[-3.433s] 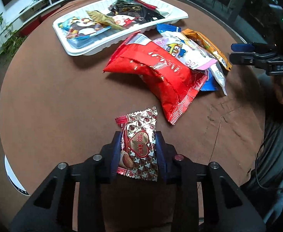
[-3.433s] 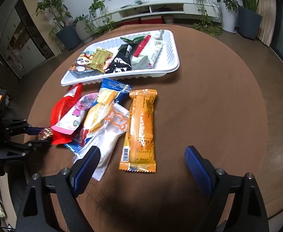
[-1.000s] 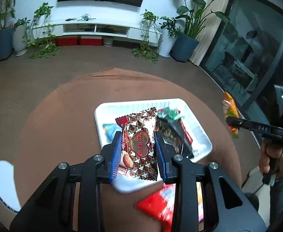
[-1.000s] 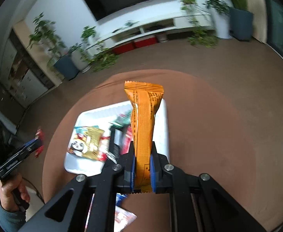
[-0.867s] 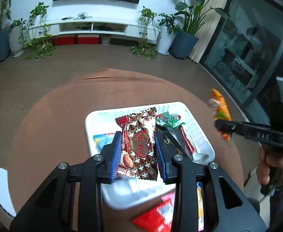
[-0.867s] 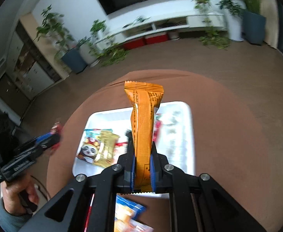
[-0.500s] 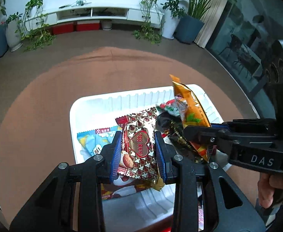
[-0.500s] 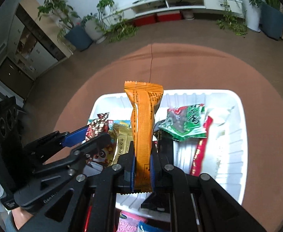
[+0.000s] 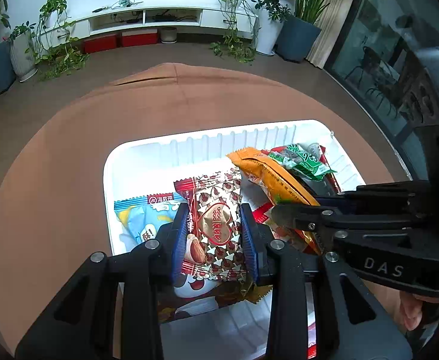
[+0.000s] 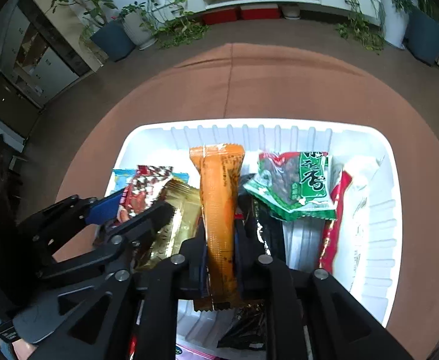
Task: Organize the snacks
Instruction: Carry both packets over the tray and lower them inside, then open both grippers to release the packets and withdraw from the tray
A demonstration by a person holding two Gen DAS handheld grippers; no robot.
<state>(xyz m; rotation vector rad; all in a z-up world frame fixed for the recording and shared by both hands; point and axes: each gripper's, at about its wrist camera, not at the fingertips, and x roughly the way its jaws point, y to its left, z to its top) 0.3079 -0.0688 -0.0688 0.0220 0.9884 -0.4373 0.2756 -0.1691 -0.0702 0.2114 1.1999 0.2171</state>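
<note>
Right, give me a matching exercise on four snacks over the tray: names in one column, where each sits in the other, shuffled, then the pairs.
1. orange bar
2. chocolate packet
3. green packet
4. blue packet

A. lies in the white tray, on top of other snacks
B. between the right hand-held gripper jaws
C. lies at the tray's left end
D. between the left hand-held gripper jaws

Pairs: 1-B, 2-D, 3-A, 4-C
</note>
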